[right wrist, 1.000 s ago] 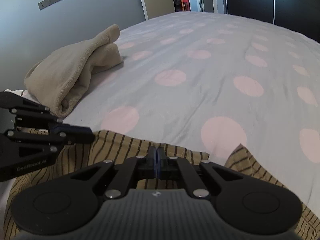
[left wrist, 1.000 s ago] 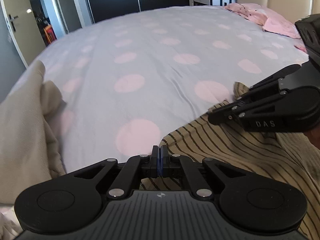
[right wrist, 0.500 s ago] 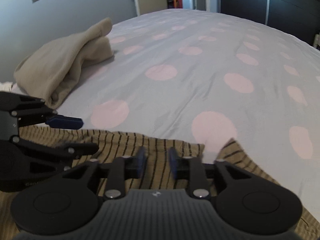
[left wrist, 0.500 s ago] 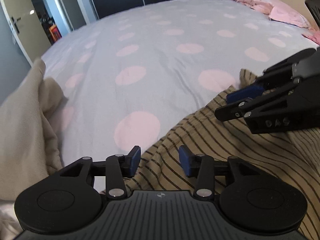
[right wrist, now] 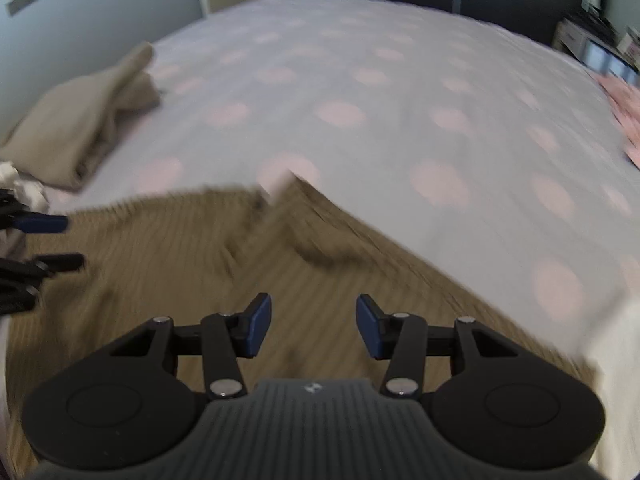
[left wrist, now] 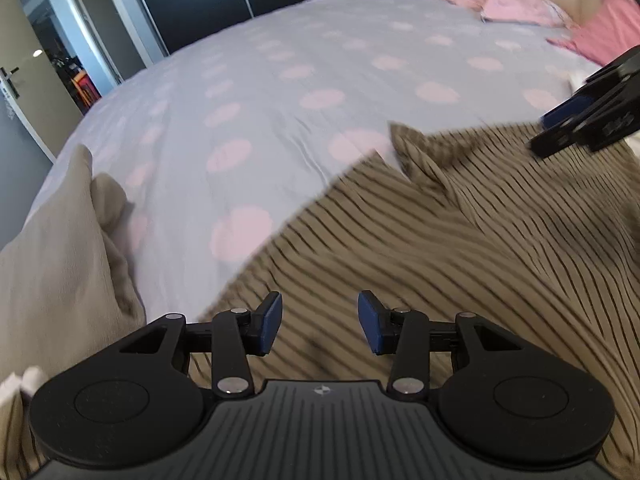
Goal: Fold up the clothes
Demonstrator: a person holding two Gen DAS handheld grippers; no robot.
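Note:
A tan garment with thin dark stripes [left wrist: 460,240] lies spread on the bed near its front edge; it also shows, blurred, in the right wrist view [right wrist: 192,264]. My left gripper [left wrist: 319,322] is open and empty just above its near left part. My right gripper [right wrist: 313,326] is open and empty above its near right part. The right gripper also shows at the right edge of the left wrist view [left wrist: 584,124], and the left gripper at the left edge of the right wrist view [right wrist: 40,240].
The bed [left wrist: 320,80] has a lilac cover with pink dots. A folded beige garment [left wrist: 52,248] lies at the left, also in the right wrist view [right wrist: 84,128]. Pink pillows [left wrist: 520,4] lie at the far right. Dark wardrobes and a doorway stand behind.
Both grippers were shut on the striped garment's edge a second ago; both have opened, let it go and pulled back and up. The garment now lies flat.

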